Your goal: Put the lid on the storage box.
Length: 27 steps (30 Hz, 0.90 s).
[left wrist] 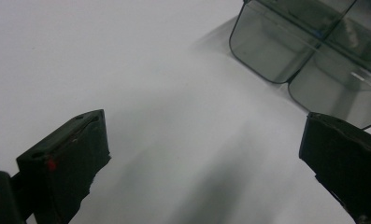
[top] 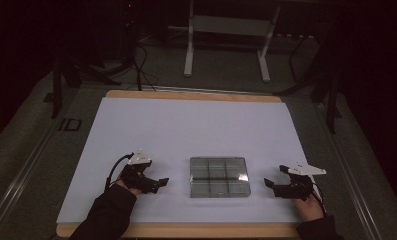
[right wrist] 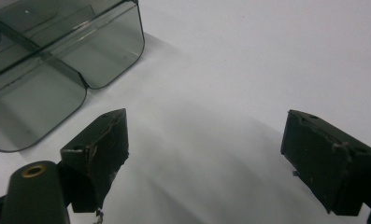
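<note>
Dark floor and a white metal stand [top: 226, 30] fill the background behind the table [top: 186, 125], which has a white top and a wooden edge. On the near middle of this top lies a clear box [top: 219, 177] with a grid of compartments inside; they look empty. At the left of the box rests the left gripper [top: 158, 183], with its jaws spread wide and holding nothing. At the right rests the right gripper [top: 269, 185], also with jaws apart and nothing between them. Both grippers point towards the box and stay a little apart from it. The left gripper view shows a corner of the box [left wrist: 309, 46] ahead at upper right, and the right gripper view shows it [right wrist: 57, 60] at upper left.
</note>
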Motion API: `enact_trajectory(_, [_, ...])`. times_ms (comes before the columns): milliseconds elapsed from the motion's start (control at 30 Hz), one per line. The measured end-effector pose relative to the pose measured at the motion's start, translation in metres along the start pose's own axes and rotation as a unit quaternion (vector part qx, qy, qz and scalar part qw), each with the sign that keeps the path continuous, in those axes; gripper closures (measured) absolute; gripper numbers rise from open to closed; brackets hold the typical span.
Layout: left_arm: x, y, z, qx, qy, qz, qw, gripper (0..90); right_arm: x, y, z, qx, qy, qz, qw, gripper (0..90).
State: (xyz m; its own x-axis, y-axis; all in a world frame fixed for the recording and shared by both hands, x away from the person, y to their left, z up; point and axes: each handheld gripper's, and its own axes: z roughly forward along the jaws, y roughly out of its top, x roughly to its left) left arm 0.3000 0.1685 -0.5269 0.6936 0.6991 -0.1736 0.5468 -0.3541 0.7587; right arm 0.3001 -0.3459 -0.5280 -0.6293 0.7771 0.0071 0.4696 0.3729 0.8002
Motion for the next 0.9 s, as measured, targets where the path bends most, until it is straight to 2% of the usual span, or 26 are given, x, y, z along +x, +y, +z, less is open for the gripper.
enact_trajectory(100, [0.0,-0.002,-0.001,0.0,0.019,0.002,0.9998,2.7,-0.001,-0.003,0.0,-0.001,-0.004,0.005,1.0,14.9])
enact_trajectory(267, [0.002,-0.007,-0.003,0.003,0.021,-0.002,0.9998,2.7,-0.002,-0.005,0.0,-0.002,-0.006,0.012,0.9999,14.9])
enact_trajectory(567, [0.001,-0.011,-0.003,-0.003,0.028,0.001,0.9996,2.7,-0.001,-0.002,-0.001,-0.003,-0.021,-0.001,0.9998,14.9])
enact_trajectory(900, [0.001,-0.012,-0.003,-0.005,0.028,0.002,0.9996,2.7,-0.003,-0.004,-0.001,-0.006,-0.021,0.008,0.9997,14.9])
